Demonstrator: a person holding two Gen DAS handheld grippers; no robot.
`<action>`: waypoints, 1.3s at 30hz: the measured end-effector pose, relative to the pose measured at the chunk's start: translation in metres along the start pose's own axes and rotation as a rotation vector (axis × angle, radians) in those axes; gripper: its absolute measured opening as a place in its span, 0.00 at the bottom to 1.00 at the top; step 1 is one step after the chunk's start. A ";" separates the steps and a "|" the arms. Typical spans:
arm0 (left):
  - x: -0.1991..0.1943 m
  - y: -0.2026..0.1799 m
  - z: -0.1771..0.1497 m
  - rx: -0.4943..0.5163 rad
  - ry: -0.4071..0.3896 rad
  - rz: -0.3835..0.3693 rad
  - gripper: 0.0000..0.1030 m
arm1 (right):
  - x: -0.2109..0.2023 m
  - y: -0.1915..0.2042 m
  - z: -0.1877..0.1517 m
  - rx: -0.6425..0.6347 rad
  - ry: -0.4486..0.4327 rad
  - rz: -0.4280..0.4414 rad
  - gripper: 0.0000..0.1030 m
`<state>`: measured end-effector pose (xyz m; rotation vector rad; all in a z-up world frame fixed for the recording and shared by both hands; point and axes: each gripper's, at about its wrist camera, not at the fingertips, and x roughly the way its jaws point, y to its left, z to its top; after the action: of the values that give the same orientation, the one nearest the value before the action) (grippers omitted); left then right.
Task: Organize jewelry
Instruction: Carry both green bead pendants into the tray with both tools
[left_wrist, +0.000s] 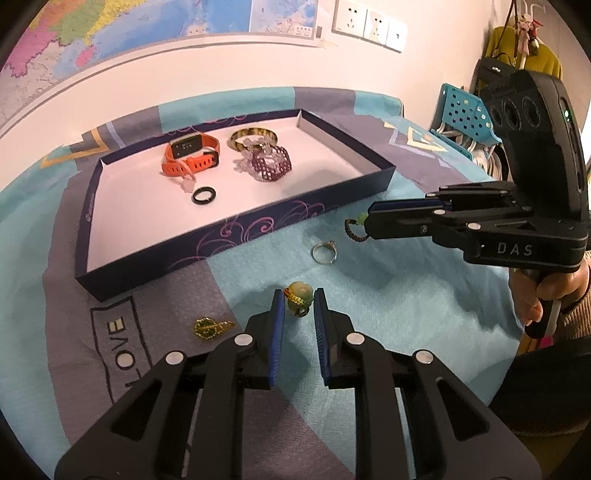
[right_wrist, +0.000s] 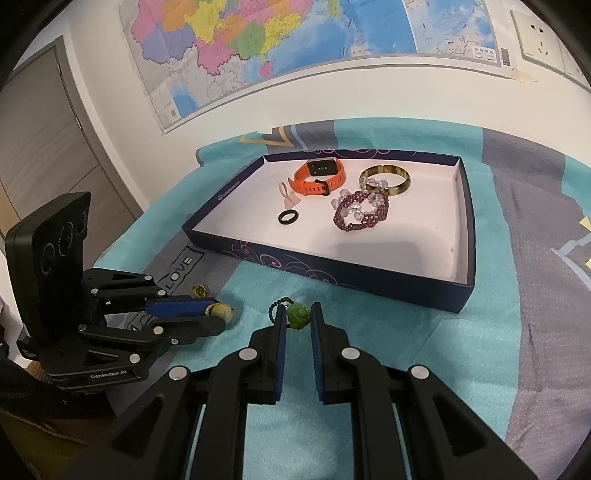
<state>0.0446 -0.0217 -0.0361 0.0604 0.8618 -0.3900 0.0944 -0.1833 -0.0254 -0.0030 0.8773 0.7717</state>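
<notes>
My left gripper (left_wrist: 299, 293) is shut on a pale yellow-green bead pendant (left_wrist: 300, 302) with a gold and red chain, low over the cloth. The right wrist view shows the same gripper (right_wrist: 220, 314) on the same bead (right_wrist: 226, 313) from the side. My right gripper (right_wrist: 298, 312) is shut on a green carved pendant (right_wrist: 297, 317) with a dark cord loop. It appears at the right of the left wrist view (left_wrist: 368, 218), just in front of the tray. The dark blue tray (left_wrist: 236, 236) has a white floor holding an orange watch (left_wrist: 192, 157), a gold bangle (left_wrist: 253, 137), a purple beaded bracelet (left_wrist: 271, 166) and a black ring (left_wrist: 204, 195).
A silver ring (left_wrist: 324, 252) and a gold brooch (left_wrist: 212, 328) lie loose on the teal and grey cloth (left_wrist: 388, 295) in front of the tray. A person's hand (left_wrist: 546, 291) holds the right gripper's handle. A blue perforated basket (left_wrist: 465, 114) stands at the back right, by the wall.
</notes>
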 end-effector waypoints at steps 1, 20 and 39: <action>-0.002 0.000 0.001 -0.001 -0.005 0.001 0.16 | 0.000 0.000 0.000 -0.001 -0.001 -0.001 0.11; -0.024 0.010 0.018 -0.032 -0.088 0.026 0.16 | -0.005 0.005 0.011 -0.010 -0.041 -0.005 0.11; -0.030 0.017 0.032 -0.042 -0.124 0.045 0.16 | -0.003 0.007 0.024 -0.027 -0.060 -0.010 0.11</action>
<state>0.0559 -0.0034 0.0053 0.0161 0.7443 -0.3294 0.1054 -0.1730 -0.0056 -0.0082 0.8093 0.7711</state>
